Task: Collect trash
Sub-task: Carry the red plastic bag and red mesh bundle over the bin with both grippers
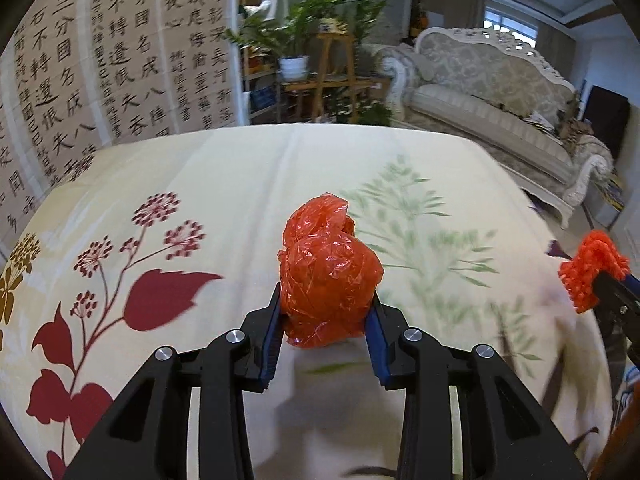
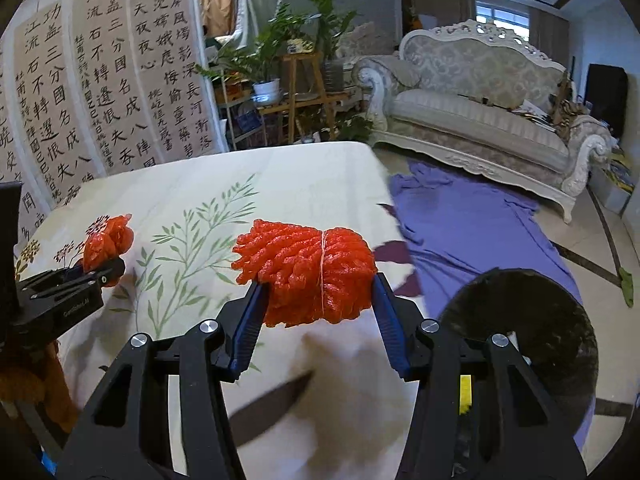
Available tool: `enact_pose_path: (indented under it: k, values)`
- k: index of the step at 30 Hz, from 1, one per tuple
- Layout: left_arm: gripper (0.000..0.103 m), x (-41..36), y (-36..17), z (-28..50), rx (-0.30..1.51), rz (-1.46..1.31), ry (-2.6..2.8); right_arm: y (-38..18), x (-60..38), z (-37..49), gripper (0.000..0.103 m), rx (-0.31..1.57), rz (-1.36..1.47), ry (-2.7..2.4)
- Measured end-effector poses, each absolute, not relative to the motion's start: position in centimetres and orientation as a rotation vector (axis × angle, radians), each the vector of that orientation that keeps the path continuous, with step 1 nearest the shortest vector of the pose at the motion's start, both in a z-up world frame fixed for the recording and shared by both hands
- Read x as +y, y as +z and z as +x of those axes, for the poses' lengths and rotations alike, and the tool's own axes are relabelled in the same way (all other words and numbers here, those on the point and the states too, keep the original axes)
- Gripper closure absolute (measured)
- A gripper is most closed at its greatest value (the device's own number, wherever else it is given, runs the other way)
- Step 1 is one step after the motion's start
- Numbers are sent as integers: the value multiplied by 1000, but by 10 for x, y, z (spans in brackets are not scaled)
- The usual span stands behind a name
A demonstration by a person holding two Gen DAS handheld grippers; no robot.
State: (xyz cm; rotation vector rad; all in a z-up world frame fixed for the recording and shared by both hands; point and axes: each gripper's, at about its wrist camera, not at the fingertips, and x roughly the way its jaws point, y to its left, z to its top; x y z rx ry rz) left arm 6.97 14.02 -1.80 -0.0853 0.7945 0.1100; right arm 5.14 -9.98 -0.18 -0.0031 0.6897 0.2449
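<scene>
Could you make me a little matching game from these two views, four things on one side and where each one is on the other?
Things:
1. crumpled red plastic bag
2. orange foam net bundle
3. purple cloth
4. potted plant

Places:
A. spread on the floor in front of the sofa
B. on a wooden stand by the calligraphy wall
C. between the left gripper's fingers
D. between the right gripper's fingers

Pairs: 1-C, 2-D, 3-A, 4-B

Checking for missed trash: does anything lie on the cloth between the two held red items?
Nothing: in the right wrist view, only bare floral tablecloth separates the plastic bag in the left gripper from the foam net.
</scene>
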Motion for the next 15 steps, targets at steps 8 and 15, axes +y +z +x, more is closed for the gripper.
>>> enact_pose_path:
  k: [8,15]
  values:
    - [66,92,-4,56,758,-56,21,3,-138,34,52,668,28,186]
    - [66,46,-2,47,748,-10,-74,2,-176,18,52,656,58,115]
